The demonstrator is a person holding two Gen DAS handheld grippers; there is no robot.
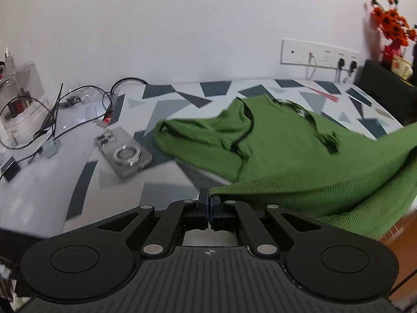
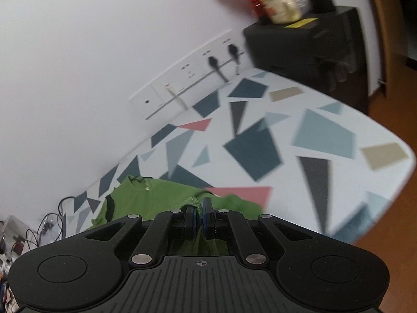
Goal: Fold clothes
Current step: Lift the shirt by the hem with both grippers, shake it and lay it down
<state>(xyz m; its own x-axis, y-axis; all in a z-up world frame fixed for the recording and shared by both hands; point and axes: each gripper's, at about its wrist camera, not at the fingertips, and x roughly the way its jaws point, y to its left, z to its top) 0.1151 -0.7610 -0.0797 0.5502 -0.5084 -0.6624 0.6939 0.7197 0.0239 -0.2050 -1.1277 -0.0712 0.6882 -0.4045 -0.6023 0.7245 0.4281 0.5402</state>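
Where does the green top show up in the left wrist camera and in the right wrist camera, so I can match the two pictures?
Left wrist view: the green top fills the right half, spread on the patterned table, its near hem at the left gripper.
Right wrist view: it sits low and left of centre, a bunch of it between the right gripper's fingers.
Shared landmark: the white wall socket strip behind the table.

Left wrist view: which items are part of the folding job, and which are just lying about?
Job:
green top
left tongs, shut on its hem
right tongs, gripping it

Lying about:
phone
cables
clear organizer
orange flowers
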